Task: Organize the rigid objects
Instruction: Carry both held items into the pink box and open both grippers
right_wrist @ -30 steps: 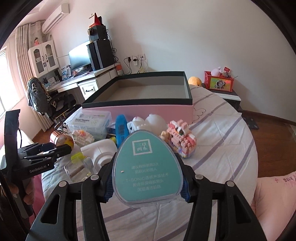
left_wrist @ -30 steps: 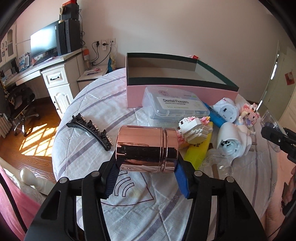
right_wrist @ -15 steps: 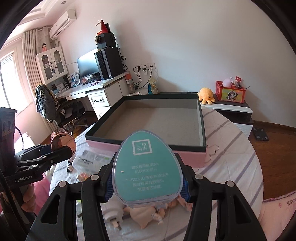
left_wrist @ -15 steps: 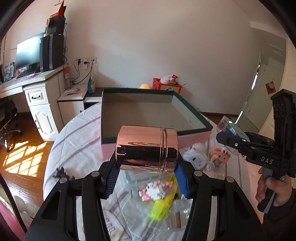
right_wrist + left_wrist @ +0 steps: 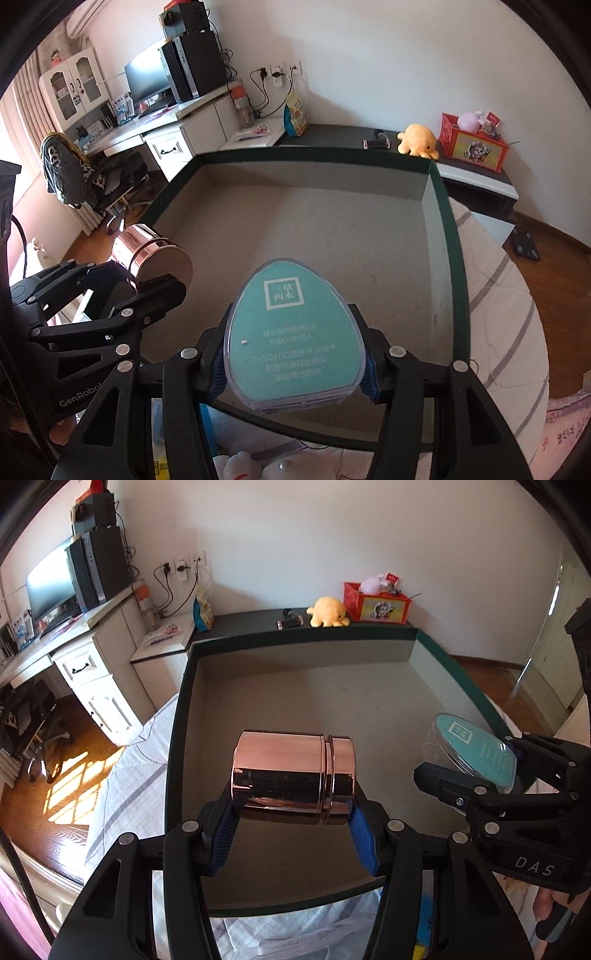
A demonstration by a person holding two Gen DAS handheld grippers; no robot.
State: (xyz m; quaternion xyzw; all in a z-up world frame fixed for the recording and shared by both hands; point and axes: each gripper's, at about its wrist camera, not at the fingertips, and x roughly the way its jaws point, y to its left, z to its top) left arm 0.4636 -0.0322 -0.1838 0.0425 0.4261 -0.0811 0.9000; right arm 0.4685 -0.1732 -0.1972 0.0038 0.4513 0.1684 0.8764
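Now your left gripper (image 5: 293, 808) fingers clamp the copper canister (image 5: 293, 771) and your right gripper (image 5: 293, 369) fingers the teal case (image 5: 293, 339), both above the box (image 5: 447, 258); dropped from here, the canister could roll.

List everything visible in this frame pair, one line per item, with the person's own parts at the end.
box: 1, dark green rim, beige floor, nothing in it, on the striped cloth
canister: 1, rose-gold metal, held sideways over the box
egg-shaped case: 1, teal under clear plastic, held over the box
octopus plush: 1, yellow, on the low cabinet behind
toy crate: 1, red, beside the plush
monitor: 1, black, on the desk
left claw: shut on canister
right claw: shut on egg-shaped case
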